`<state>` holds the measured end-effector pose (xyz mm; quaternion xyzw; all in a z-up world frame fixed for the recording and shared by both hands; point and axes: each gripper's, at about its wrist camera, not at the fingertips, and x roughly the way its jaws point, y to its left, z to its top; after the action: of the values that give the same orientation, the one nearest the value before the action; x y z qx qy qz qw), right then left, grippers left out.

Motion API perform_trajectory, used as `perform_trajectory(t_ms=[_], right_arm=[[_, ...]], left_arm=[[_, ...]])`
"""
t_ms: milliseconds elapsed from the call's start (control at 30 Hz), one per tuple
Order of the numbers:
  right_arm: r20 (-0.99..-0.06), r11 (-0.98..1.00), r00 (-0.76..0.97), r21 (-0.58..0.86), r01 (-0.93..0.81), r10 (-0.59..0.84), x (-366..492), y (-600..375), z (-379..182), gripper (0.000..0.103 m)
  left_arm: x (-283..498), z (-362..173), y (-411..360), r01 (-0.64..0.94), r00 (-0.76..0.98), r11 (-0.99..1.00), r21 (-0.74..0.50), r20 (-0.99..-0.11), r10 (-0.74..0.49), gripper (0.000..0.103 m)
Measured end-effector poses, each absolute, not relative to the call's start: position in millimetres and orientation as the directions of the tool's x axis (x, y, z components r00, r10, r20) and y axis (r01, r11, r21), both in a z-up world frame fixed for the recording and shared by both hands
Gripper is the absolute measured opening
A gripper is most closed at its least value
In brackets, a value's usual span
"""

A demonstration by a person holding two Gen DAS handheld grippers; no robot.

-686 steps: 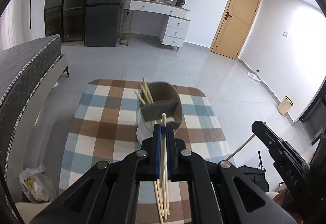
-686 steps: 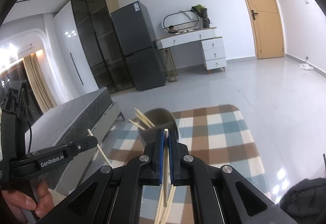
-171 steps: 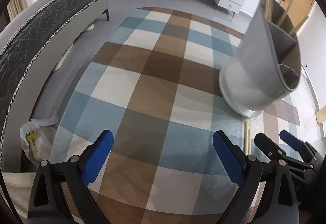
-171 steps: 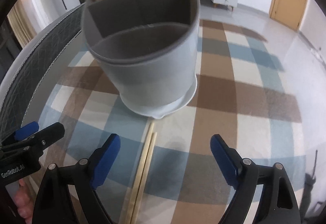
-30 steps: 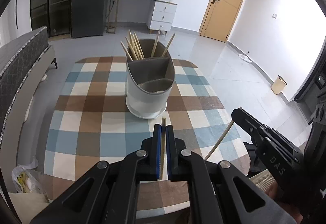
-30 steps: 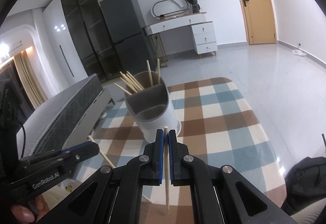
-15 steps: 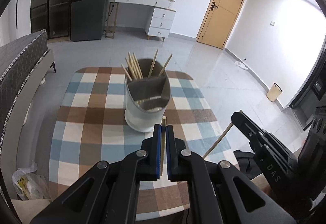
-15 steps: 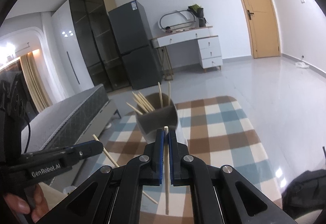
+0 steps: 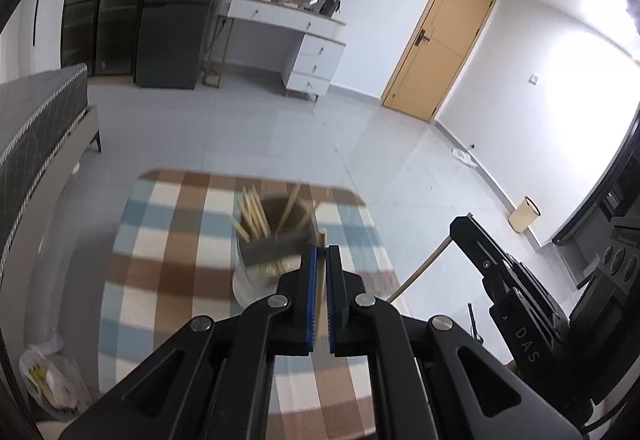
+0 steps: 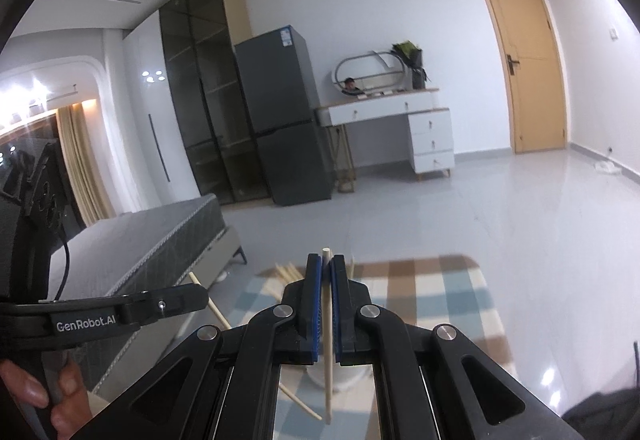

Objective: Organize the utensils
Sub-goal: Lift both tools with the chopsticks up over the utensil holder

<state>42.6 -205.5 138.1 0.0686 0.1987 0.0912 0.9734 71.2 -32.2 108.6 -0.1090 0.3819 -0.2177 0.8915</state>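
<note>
A grey divided utensil holder (image 9: 267, 252) with several wooden chopsticks stands on the checked tablecloth (image 9: 160, 272). My left gripper (image 9: 322, 254) is shut on a chopstick (image 9: 321, 236), raised above and just right of the holder. My right gripper (image 10: 326, 264) is shut on another chopstick (image 10: 327, 340) that hangs down through the jaws; the holder is mostly hidden behind them. In the left wrist view the right gripper (image 9: 460, 224) shows at right with its chopstick (image 9: 420, 268). In the right wrist view the left gripper (image 10: 200, 294) shows at left with its chopstick (image 10: 214, 308).
The table (image 9: 132, 320) has its left edge beside a grey bed (image 9: 36, 120). A plastic bag (image 9: 44, 376) lies on the floor at lower left. A fridge (image 10: 280, 112), a white dresser (image 10: 400, 132) and a door (image 10: 528, 60) stand far behind.
Both grippers have lifted and tilted up with their chopsticks, so the holder has dropped lower in both views and is now partly hidden behind the jaws.
</note>
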Motion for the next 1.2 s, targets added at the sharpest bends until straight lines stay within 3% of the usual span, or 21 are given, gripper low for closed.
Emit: perform_trajectory(t_ms=[467, 833, 1200], right_arm=[[-0.304, 0.969, 0.92, 0.062, -0.24, 0.247, 119, -172, 190, 0.004], [-0.358, 0.956, 0.89, 0.032, -0.291, 0.283, 176, -161, 156, 0.004], [-0.393, 0.94, 0.862, 0.018, -0.342, 0.321, 196, -163, 129, 0.004]], left_arm=[[138, 138, -20, 0.264, 0.674, 0.88, -0.396, -0.577, -0.462, 0.0], [187, 99, -4, 0.163, 0.683, 0.886, -0.434, -0.598, -0.42, 0.0], [202, 84, -9, 0.168, 0.661, 0.87, -0.464, -0.602, -0.448, 0.0]])
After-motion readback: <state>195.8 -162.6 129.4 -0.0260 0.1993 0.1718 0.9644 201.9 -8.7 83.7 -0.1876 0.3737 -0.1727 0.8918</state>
